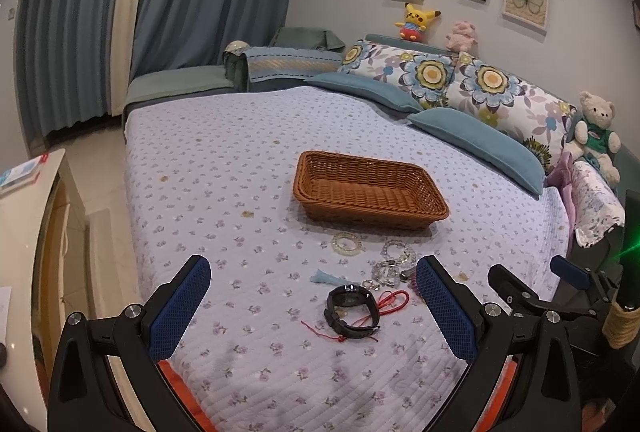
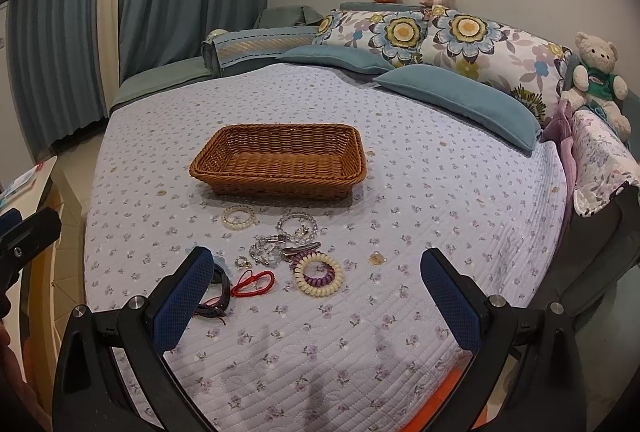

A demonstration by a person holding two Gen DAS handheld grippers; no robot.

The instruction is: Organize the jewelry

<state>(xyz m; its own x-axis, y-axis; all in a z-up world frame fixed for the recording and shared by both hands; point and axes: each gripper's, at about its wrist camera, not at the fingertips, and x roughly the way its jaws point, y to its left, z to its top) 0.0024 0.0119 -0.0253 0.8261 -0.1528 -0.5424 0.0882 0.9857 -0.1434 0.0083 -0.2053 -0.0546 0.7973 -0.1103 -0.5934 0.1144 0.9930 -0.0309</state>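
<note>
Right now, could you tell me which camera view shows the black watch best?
The left wrist view. The black watch lies whole and unobstructed on the bedspread, between the fingers of the open left gripper. In the right wrist view only part of its strap shows, as the right gripper's left finger hides the rest.

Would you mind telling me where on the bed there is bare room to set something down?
The wicker basket is empty. Bare quilt lies right of it, toward the blue pillow, and in the near strip between the open right gripper fingers. It is crowded just before the basket: bracelets, spiral hair ties, red cord, watch.
</note>
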